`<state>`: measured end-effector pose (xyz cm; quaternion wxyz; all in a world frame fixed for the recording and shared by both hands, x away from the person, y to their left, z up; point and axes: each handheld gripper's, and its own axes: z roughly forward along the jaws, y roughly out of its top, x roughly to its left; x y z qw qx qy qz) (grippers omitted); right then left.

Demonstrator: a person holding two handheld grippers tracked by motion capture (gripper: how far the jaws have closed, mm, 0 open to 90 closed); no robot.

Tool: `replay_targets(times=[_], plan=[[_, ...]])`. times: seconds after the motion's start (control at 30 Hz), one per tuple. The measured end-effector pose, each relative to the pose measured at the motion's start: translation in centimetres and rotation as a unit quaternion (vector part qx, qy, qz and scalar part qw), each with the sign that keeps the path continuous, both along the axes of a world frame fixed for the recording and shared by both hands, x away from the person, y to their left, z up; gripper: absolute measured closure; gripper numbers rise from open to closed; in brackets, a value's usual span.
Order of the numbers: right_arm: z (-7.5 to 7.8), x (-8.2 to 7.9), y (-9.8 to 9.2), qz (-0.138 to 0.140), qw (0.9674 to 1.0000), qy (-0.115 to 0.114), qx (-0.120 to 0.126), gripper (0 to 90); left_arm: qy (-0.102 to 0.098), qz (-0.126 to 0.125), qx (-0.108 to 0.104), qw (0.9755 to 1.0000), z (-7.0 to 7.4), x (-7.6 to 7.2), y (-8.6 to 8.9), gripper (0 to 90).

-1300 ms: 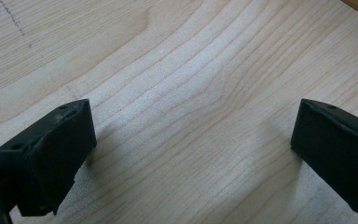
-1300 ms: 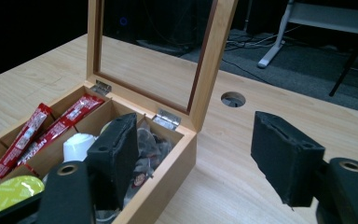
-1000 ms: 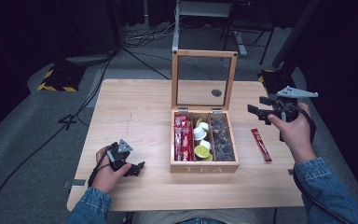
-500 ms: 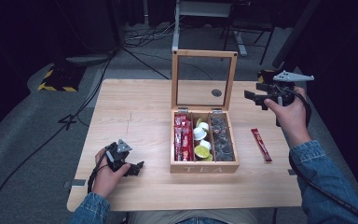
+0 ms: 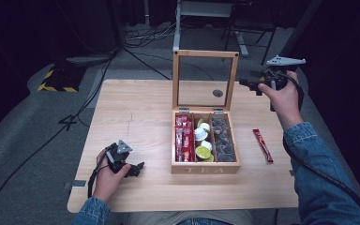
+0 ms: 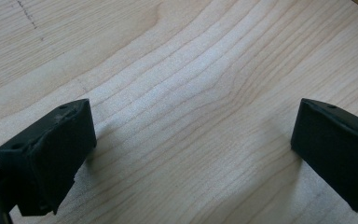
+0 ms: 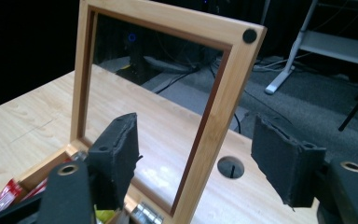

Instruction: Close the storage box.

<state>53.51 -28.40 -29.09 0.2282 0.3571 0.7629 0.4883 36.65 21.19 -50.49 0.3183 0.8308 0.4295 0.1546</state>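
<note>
The tea box (image 5: pixel 205 143) sits mid-frame on the worktop (image 5: pixel 136 108), its lid (image 5: pixel 205 79) upright — not yet closed. Right gripper (image 5: pixel 249 84), fingers spread and empty, nears its edge; left gripper (image 5: pixel 138 168) rests spread.

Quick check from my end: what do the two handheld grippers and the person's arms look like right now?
Both grippers are black. The right gripper carries a grey three-cornered plate on top; the left gripper has a smaller grey one, and a black cable loops from it. Their jaws end in blocky black foam-like pads with rough, worn edges. The person wears blue denim sleeves.
</note>
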Motion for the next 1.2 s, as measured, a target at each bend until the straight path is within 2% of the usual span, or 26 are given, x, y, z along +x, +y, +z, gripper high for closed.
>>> replay_targets(times=[0.1, 0.2, 0.23, 0.27, 0.4, 0.7, 0.9, 1.2], plan=[[0.1, 0.9, 0.1, 0.0, 0.9999, -0.01, 0.007, 33.6, 0.0, -0.002, -0.001, 1.0, 0.0, 0.0, 0.0, 0.2], [0.1, 1.8, 0.3, -0.002, 0.9999, -0.01, 0.011, 34.1, -0.001, -0.002, -0.001, 1.0, 0.0, 0.0, 0.0, 0.2], [0.0, 2.7, 0.5, -0.002, 0.9999, -0.009, 0.009, 34.0, -0.001, -0.002, -0.001, 1.0, 0.0, 0.0, 0.0, 0.2], [0.0, 2.7, 0.5, -0.002, 0.9999, -0.009, 0.009, 34.0, -0.001, -0.002, -0.001, 1.0, 0.0, 0.0, 0.0, 0.2], [-0.3, 4.3, 0.9, -0.005, 1.0, -0.003, 0.008, 34.0, -0.001, -0.002, -0.001, 1.0, 0.0, 0.0, 0.0, 0.2], [-1.3, 6.8, 1.5, -0.002, 1.0, 0.006, 0.006, 33.3, -0.001, -0.002, -0.001, 1.0, 0.0, 0.0, 0.0, 0.2], [-1.7, 8.0, 2.3, -0.001, 0.9999, 0.012, -0.002, 33.2, -0.001, -0.002, -0.001, 1.0, 0.0, 0.0, 0.0, 0.1], [-1.9, 8.8, 3.3, 0.008, 0.9998, 0.012, -0.013, 33.2, -0.001, -0.003, 0.0, 1.0, 0.0, 0.0, 0.1, 0.1]])
